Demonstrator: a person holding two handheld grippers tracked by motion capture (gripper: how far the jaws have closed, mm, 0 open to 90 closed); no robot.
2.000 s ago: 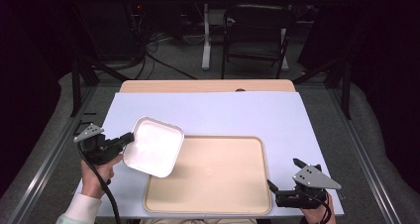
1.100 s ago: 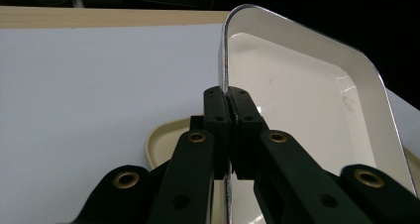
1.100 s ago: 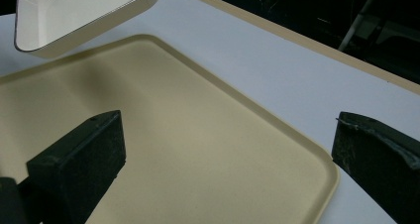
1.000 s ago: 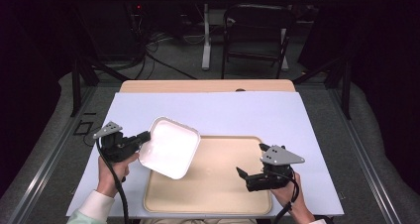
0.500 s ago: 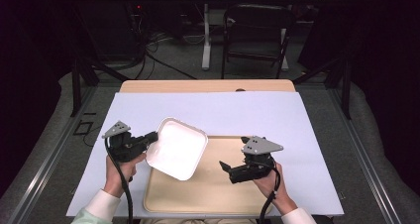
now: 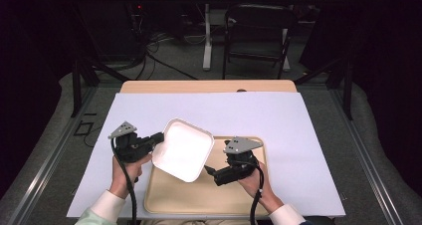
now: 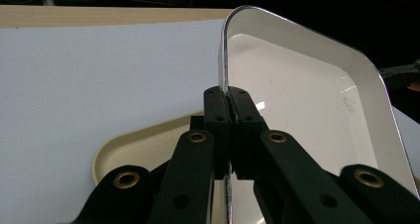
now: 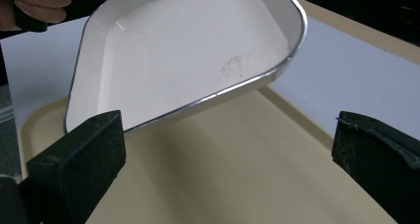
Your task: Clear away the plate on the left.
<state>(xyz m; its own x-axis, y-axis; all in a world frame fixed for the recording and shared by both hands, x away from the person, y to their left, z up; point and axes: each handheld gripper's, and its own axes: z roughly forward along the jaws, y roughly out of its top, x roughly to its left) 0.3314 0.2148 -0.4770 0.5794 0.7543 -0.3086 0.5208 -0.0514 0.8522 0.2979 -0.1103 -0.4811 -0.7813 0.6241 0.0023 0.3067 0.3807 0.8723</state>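
Note:
A white enamel dish (image 6: 183,149) with a dark metal rim hangs tilted over the left part of a beige serving tray (image 6: 199,197). My left gripper (image 6: 158,139) is shut on the dish's left rim; in the left gripper view the jaws (image 7: 229,110) pinch the thin edge of the dish (image 7: 307,100). My right gripper (image 6: 211,172) stands open over the beige tray, just right of the dish's lower corner and apart from it. In the right gripper view the dish (image 8: 183,50) hovers ahead above the beige tray (image 8: 237,184), with the wide-apart jaws of the gripper (image 8: 225,135) below its rim.
A large white sheet (image 6: 259,115) covers the table, whose wooden far edge (image 6: 209,86) shows beyond it. The beige tray (image 7: 143,140) lies near the front edge. A chair (image 6: 259,36) and cables stand on the dark floor behind.
The right gripper has moved left across the beige tray toward the dish. The left gripper has carried the dish rightward and tilted it over the tray.

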